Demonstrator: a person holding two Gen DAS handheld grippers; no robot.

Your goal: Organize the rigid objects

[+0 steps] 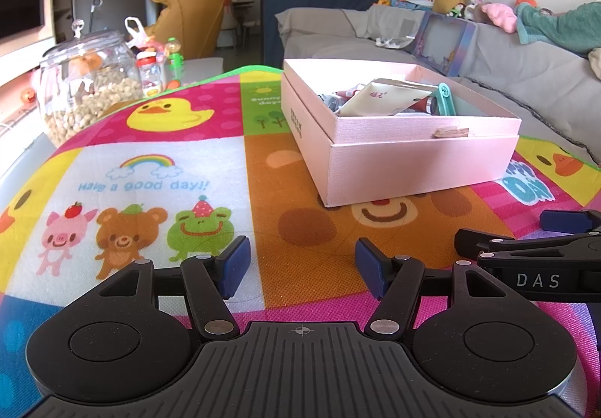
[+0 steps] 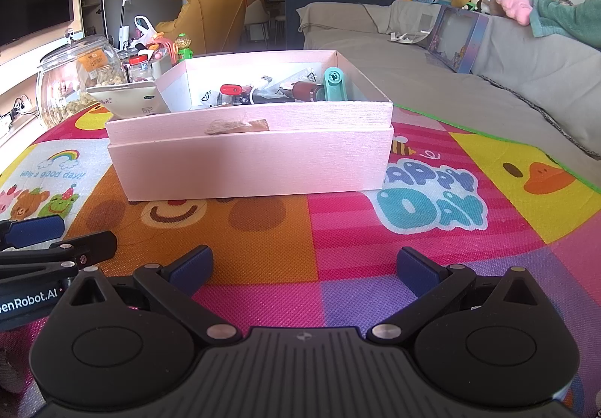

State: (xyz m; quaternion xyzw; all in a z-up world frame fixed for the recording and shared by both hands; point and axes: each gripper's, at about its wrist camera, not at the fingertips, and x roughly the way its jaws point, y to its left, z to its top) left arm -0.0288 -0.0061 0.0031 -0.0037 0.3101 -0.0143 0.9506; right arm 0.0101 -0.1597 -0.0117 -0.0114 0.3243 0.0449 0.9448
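A pink box (image 1: 420, 158) (image 2: 255, 162) stands on the colourful cartoon mat (image 1: 157, 162) (image 2: 432, 230). It holds several small things: a white packet (image 1: 379, 100) (image 2: 127, 100) that leans over its rim, a teal clip (image 1: 445, 100) (image 2: 334, 83), a brown tube (image 2: 304, 89) and a red-capped item (image 2: 231, 90). My left gripper (image 1: 302, 267) is open and empty, low over the mat, in front of the box. My right gripper (image 2: 304, 269) is open and empty, just to its right, also short of the box. Each shows at the edge of the other's view.
A glass jar of nuts (image 1: 86, 87) (image 2: 71, 83), small bottles (image 1: 150, 74) and a green toy (image 1: 174, 61) stand beyond the mat's far left edge. A grey sofa (image 1: 507, 72) (image 2: 469, 79) with plush toys and a picture box (image 1: 441, 42) lies to the right.
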